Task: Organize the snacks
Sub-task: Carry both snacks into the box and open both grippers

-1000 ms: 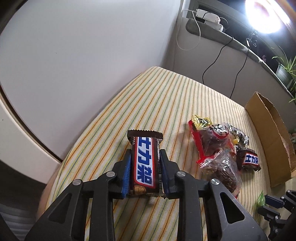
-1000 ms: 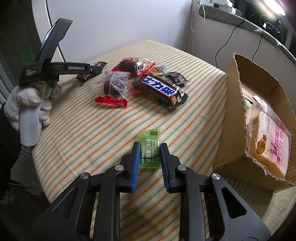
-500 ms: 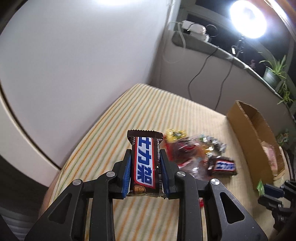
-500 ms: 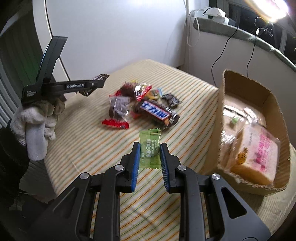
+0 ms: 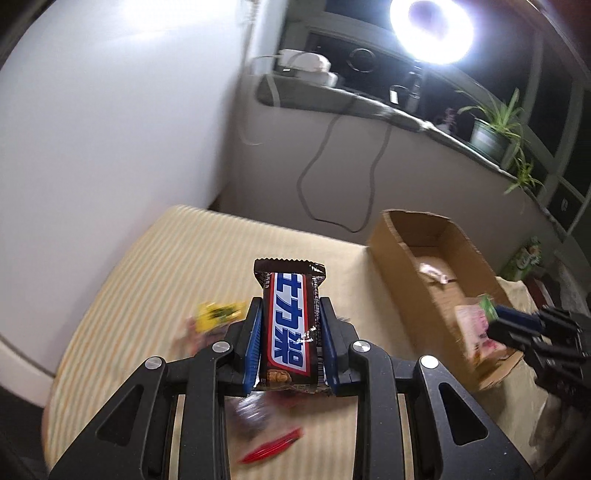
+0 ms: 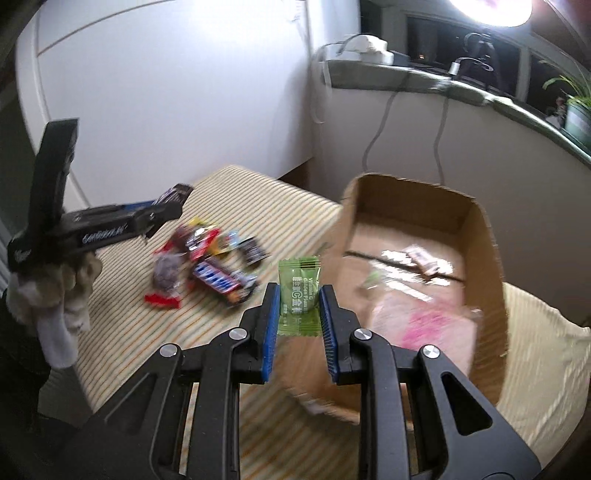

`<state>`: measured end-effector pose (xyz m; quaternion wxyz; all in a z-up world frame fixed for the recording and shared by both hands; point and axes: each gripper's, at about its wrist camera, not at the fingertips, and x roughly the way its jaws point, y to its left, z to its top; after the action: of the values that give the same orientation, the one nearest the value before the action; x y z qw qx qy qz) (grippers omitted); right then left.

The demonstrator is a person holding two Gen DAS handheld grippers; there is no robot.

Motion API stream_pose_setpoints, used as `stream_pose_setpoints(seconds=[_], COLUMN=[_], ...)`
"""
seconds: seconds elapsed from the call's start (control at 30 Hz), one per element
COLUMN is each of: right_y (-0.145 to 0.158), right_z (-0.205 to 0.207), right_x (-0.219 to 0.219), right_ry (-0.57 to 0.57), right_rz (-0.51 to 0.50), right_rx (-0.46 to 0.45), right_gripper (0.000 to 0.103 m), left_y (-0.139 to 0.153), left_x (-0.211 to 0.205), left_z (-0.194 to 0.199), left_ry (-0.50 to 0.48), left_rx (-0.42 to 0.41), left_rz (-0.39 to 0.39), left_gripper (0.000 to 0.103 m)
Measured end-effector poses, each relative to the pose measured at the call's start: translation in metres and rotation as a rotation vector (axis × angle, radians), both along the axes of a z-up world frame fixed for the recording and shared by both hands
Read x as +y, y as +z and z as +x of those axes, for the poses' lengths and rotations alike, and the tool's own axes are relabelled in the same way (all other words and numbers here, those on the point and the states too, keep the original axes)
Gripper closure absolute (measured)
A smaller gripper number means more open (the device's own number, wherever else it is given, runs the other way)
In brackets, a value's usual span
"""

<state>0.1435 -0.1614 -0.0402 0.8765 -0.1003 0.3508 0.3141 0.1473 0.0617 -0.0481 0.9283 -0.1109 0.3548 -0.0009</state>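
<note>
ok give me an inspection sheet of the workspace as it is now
surface: striped cloth over the table
job's things: chocolate bar and green sachet held in the air; cardboard box open, some packets inside
clutter: loose snack pile on the cloth, blurred
grippers: left gripper shut on the chocolate bar; right gripper shut on the green sachet
cables: two hang from the ledge
surroundings: bright lamp, potted plant

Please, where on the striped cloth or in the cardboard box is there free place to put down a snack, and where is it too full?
Free: the striped cloth between the wall and the snack pile, and the far part of the cardboard box floor. Crowded: the pile itself, and the box's near end, under a pink packet.
</note>
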Motion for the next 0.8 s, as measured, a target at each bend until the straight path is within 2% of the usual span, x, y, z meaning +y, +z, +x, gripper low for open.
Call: stream_pose_setpoints(seconds=[0.37, 0.57, 0.8], right_y=[0.004, 0.000, -0.005], right_z=[0.073, 0.100, 0.114], right_x=[-0.049, -0.066, -0.075], right_ry=[-0.124, -0.161, -0.171], right_rz=[-0.003, -0.008, -0.014], right_rx=[0.014, 0.028, 0.038], right_gripper=[0.080, 0.080, 0.080], left_y=[0.006, 0.005, 0.000], left_x=[-0.065, -0.090, -0.110], left_z=[0.054, 0.073, 0.089], left_ry=[-0.134, -0.186, -0.229], left_rx=[-0.002, 0.007, 0.025], left_rz=[0.006, 0.008, 0.017], left_gripper=[0.077, 0.077, 0.077])
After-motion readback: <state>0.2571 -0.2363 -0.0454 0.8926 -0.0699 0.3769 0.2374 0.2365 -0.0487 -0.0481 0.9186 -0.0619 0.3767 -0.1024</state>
